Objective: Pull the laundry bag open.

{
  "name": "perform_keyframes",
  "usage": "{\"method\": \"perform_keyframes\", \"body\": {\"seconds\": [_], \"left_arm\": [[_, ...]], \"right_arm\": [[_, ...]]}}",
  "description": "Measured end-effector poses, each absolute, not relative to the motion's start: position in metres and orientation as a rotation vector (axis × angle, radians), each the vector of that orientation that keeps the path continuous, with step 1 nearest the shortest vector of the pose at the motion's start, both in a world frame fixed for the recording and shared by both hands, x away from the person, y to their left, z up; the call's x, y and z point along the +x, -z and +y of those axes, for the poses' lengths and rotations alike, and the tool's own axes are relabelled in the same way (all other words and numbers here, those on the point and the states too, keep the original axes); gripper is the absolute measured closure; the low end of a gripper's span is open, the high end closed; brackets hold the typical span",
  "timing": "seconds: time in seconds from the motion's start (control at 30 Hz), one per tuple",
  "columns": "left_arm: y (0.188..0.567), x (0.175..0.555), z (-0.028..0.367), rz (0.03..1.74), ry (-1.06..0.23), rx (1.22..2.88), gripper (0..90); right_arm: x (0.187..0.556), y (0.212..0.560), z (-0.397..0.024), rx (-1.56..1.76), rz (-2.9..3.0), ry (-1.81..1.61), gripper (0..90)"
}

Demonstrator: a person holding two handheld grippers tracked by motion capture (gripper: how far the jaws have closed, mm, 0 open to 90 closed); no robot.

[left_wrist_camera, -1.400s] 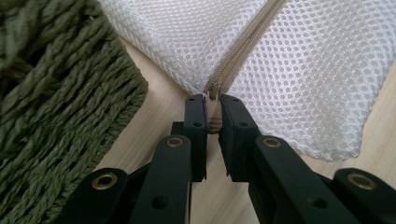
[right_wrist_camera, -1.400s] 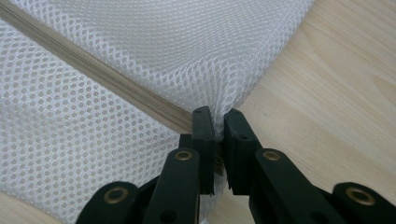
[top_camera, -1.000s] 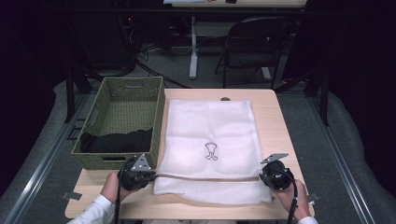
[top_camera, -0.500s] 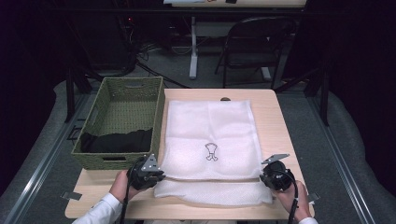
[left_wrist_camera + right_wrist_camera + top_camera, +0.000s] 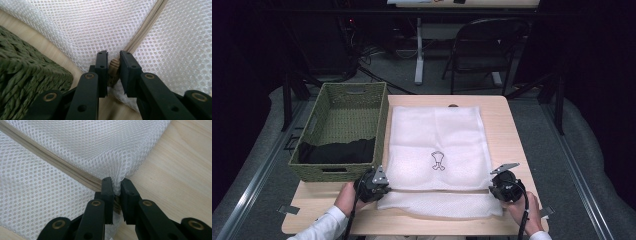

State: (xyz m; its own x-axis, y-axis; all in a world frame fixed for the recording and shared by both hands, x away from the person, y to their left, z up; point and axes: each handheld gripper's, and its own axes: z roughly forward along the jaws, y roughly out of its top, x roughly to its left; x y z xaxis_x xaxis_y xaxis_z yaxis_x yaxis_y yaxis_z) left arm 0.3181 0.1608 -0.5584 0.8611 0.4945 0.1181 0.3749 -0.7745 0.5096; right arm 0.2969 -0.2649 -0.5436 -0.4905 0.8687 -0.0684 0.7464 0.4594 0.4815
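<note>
A white mesh bag (image 5: 437, 135) with a small hanger print lies flat on the wooden table (image 5: 507, 125). A beige zipper (image 5: 147, 27) runs along its near edge. My left gripper (image 5: 379, 180) is at the bag's near left corner. In the left gripper view its jaws (image 5: 113, 53) pinch the ribbed beige zipper pull (image 5: 114, 67); they have just been opening a little, with the pull still between them. My right gripper (image 5: 498, 182) is at the near right corner, shut (image 5: 116, 181) on the mesh at the zipper's end (image 5: 50, 157).
A green woven basket (image 5: 312, 125) stands on the table left of the bag, close to my left gripper, with black cloth (image 5: 337, 151) in its near end. A folding chair (image 5: 487, 50) and a table leg stand on the floor beyond the table.
My left gripper has moved right along the bag's near edge, from beside the basket's corner to the bag's corner. The right gripper has stayed put.
</note>
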Motion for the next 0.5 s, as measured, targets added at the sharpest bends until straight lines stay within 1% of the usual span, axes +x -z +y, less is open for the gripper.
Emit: {"method": "perform_keyframes", "body": {"seconds": [0.1,0.13,0.17,0.2,0.23,0.4,0.43,0.5], "left_arm": [[0.558,0.318,0.161,0.649,-0.343,2.545,72.2],[0.557,0.318,0.162,0.652,-0.353,2.546,68.6],[0.557,0.318,0.162,0.652,-0.353,2.546,63.4],[0.557,0.318,0.162,0.652,-0.353,2.546,63.4],[0.557,0.318,0.162,0.652,-0.353,2.546,63.4],[0.557,0.318,0.162,0.652,-0.353,2.546,63.4],[0.542,0.306,0.160,0.613,-0.333,2.512,28.7],[0.538,0.302,0.162,0.624,-0.333,2.487,25.5]], "right_arm": [[0.300,0.545,-0.265,1.370,2.416,-0.560,78.7],[0.300,0.546,-0.265,1.371,2.418,-0.554,74.9],[0.300,0.546,-0.265,1.371,2.418,-0.554,74.9],[0.300,0.546,-0.266,1.375,2.421,-0.554,74.9],[0.300,0.546,-0.266,1.375,2.421,-0.554,67.9],[0.300,0.546,-0.266,1.375,2.421,-0.554,67.9],[0.297,0.536,-0.266,1.365,2.438,-0.634,22.8],[0.300,0.534,-0.263,1.331,2.487,-0.643,20.1]]}}
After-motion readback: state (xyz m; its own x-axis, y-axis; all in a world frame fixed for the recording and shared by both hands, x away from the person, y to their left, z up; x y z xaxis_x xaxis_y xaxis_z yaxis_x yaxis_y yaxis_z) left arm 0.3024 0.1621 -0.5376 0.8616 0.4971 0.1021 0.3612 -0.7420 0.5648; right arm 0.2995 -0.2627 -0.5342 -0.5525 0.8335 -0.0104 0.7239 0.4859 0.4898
